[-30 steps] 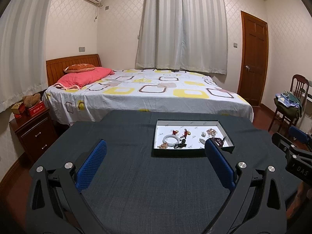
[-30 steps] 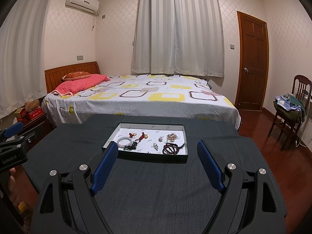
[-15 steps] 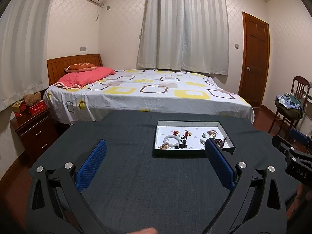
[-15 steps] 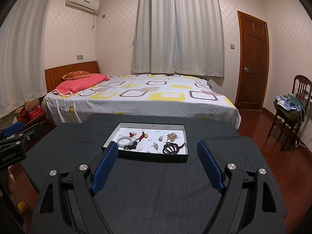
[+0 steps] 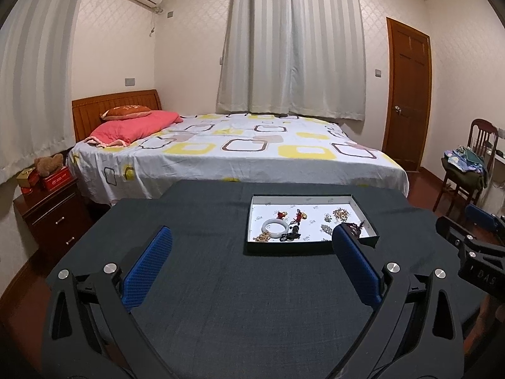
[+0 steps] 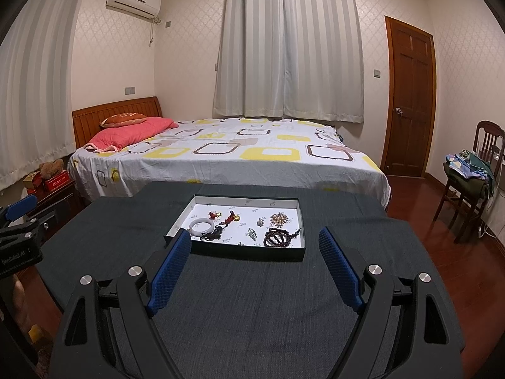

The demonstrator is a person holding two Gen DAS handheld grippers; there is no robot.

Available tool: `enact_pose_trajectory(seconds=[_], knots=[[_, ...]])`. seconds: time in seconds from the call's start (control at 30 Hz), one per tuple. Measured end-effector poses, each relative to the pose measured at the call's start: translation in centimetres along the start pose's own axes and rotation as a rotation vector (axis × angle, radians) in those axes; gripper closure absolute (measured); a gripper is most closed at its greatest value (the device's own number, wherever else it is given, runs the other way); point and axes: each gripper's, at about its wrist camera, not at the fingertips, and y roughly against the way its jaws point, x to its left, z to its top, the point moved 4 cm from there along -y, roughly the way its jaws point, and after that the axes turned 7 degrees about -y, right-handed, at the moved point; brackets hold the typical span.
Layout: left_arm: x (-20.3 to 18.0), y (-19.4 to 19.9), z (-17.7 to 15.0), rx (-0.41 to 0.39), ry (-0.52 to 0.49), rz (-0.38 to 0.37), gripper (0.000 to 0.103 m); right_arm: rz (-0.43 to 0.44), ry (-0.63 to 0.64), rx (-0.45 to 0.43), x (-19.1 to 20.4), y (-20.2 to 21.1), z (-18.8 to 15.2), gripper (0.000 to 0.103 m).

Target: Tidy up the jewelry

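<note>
A dark cloth-covered table (image 6: 252, 300) fills the lower part of both views, and on it, ahead of both pairs of fingers, sits a shallow dark tray (image 6: 249, 251) with a white floor. All the jewelry in sight lies inside that tray; none shows on the bare cloth around it.

The left gripper (image 5: 251, 241) has its fingers spread wide with nothing between them, and the tray lies ahead and toward its right finger. The right gripper (image 6: 254, 237) is likewise spread wide and holds nothing; the tray sits straight ahead, its near wall spanning the gap between the fingertips.

Inside the tray, going by size: a dark bead bracelet (image 6: 277, 237) lies nearest the right gripper's right finger, a white bangle (image 6: 202, 225) lies nearest its left finger, a black cord piece (image 6: 213, 235) rests just beside the bangle, a red knotted charm (image 6: 230, 217) lies farther in, and a gold cluster (image 6: 279, 219) and small silver bits lie beyond the beads.

The pieces sit loosely apart in no clear rows. That fits either a tray already filled and sorted or a tray of pieces waiting to be arranged; the views do not settle which.
</note>
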Motion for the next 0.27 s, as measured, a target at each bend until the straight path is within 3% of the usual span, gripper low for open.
enact_pose_trajectory(seconds=[0.27], knots=[[0.24,-0.76,-0.25,0.024,0.017,-0.004,0.004,-0.001,-0.002,0.008,-0.21,-0.09,-0.29,0.023]])
